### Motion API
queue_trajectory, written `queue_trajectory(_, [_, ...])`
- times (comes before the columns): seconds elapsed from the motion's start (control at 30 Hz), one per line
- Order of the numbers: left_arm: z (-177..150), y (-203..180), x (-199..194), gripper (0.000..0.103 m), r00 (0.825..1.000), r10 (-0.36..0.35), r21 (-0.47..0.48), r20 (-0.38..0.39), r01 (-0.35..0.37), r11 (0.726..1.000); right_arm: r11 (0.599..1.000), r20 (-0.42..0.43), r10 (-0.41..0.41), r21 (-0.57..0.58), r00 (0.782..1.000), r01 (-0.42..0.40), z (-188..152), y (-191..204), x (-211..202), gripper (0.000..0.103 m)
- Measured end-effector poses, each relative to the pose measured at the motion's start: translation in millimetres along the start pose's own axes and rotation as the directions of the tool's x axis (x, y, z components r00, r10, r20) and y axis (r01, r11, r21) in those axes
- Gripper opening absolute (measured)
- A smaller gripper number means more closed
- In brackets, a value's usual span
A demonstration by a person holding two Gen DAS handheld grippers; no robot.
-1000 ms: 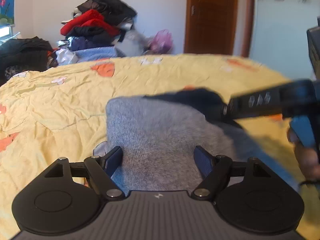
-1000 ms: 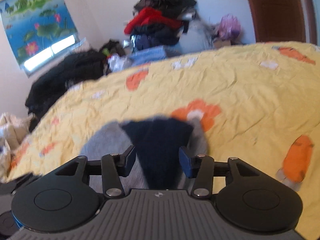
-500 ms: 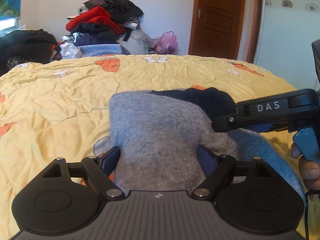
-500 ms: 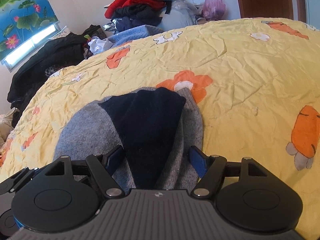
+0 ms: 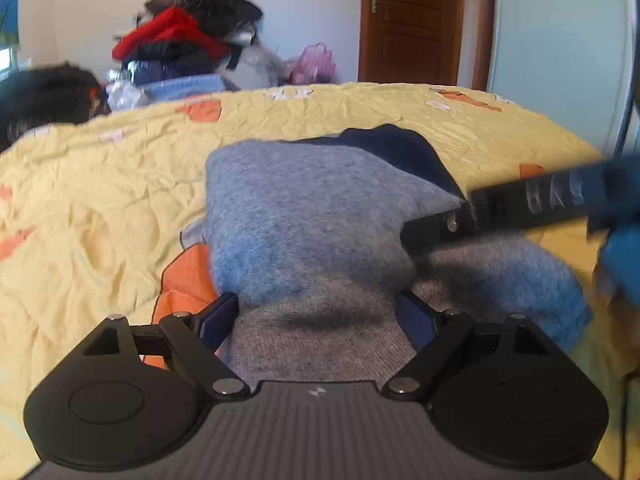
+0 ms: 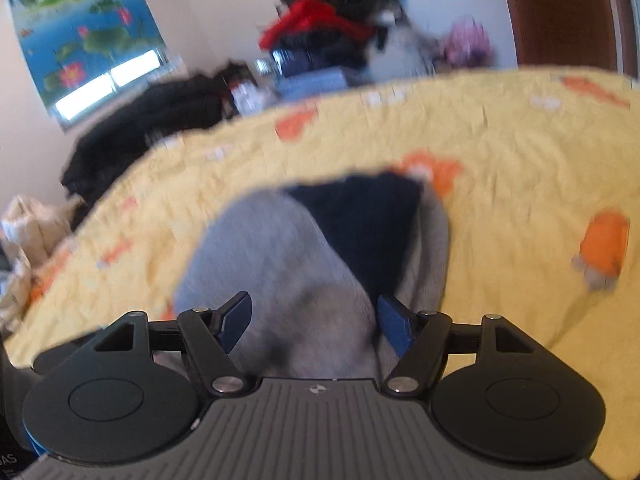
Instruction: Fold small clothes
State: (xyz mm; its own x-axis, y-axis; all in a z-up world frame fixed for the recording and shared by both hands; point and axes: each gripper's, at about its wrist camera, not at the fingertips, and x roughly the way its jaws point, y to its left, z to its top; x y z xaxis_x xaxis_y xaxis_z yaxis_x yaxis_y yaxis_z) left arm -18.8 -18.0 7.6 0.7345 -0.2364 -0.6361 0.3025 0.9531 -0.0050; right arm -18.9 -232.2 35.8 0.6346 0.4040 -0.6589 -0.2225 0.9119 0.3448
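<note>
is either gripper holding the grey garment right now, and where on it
Nothing is held: the left gripper and right gripper stand open over the grey garment, pads apart.

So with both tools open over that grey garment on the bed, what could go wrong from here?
1. The grey garment sits bunched, its navy part folded over on top; a grab now may pinch several layers and spoil the fold.
2. The right tool, its jaws having just opened, and the left tool work close together, so they could collide.
3. The creased yellow bedsheet could get caught along with the garment's edge.
</note>
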Motion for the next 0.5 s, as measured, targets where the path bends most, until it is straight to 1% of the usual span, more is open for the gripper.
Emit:
queue_trajectory(0.03, [1.1, 3.1, -2.4, 0.087, 1.000, 0.001, -0.012, -0.008, -0.001, 1.000, 1.000, 0.024, 0.012, -0.004, 1.000, -0.012, -4.1, 0.4, -3.5, 0.072])
queue_trajectory(0.1, [-0.2, 9.4, -10.3, 0.087, 1.000, 0.017, -0.033, -0.013, -0.018, 0.999, 1.000, 0.011, 0.013, 0.017, 1.000, -0.013, -2.7, 2.1, -14.1, 0.072])
queue_trajectory(0.13, [-3.0, 13.1, -16.9, 0.086, 1.000, 0.021, -0.042, -0.009, -0.021, 0.999, 1.000, 0.025, 0.015, 0.024, 1.000, -0.016, -3.1, 2.6, -23.5, 0.072])
queue_trajectory(0.2, [-10.5, 18.6, -30.2, 0.087, 1.000, 0.030, -0.051, -0.002, -0.030, 0.998, 1.000, 0.083, -0.002, -0.007, 0.997, 0.003, -7.9, 4.5, -49.8, 0.073])
queue_trajectory(0.23, [-15.2, 21.3, -35.4, 0.087, 0.999, 0.034, -0.057, -0.004, -0.034, 0.998, 0.999, 0.129, -0.021, -0.037, 0.991, 0.026, -12.2, 5.0, -64.9, 0.075])
queue_trajectory(0.27, [-20.4, 23.5, -40.5, 0.087, 0.999, 0.032, -0.068, -0.010, -0.033, 0.997, 0.996, 0.187, -0.038, -0.068, 0.982, 0.051, -17.5, 4.5, -81.2, 0.078])
queue_trajectory(0.3, [-25.8, 26.1, -44.6, 0.087, 0.999, 0.032, -0.080, -0.017, -0.033, 0.996, 0.992, 0.261, -0.059, -0.092, 0.964, 0.086, -24.2, 3.4, -99.5, 0.081])
queue_trajectory(0.33, [-30.5, 28.1, -48.1, 0.087, 0.999, 0.032, -0.090, -0.018, -0.033, 0.995, 0.986, 0.327, -0.080, -0.114, 0.941, 0.124, -30.7, 2.6, -115.3, 0.087])
queue_trajectory(0.37, [-34.5, 29.3, -51.2, 0.087, 0.999, 0.031, -0.096, -0.014, -0.032, 0.995, 0.975, 0.397, -0.111, -0.135, 0.911, 0.177, -37.1, 1.0, -132.1, 0.095])
queue_trajectory(0.4, [-37.8, 30.5, -53.8, 0.087, 0.999, 0.033, -0.104, -0.013, -0.034, 0.994, 0.960, 0.450, -0.148, -0.150, 0.881, 0.237, -42.7, -0.4, -147.1, 0.098])
queue_trajectory(0.43, [-39.4, 31.3, -55.3, 0.087, 0.999, 0.031, -0.114, -0.014, -0.032, 0.993, 0.942, 0.482, -0.181, -0.166, 0.857, 0.292, -46.5, -2.6, -159.1, 0.102])
queue_trajectory(0.47, [-40.1, 31.9, -56.2, 0.087, 1.000, 0.028, -0.123, -0.014, -0.030, 0.992, 0.921, 0.483, -0.202, -0.201, 0.852, 0.332, -48.7, -5.8, -168.7, 0.102])
queue_trajectory(0.5, [-40.2, 31.9, -56.7, 0.087, 0.999, 0.029, -0.127, -0.014, -0.030, 0.991, 0.897, 0.458, -0.211, -0.260, 0.864, 0.357, -52.4, -7.5, -176.6, 0.101])
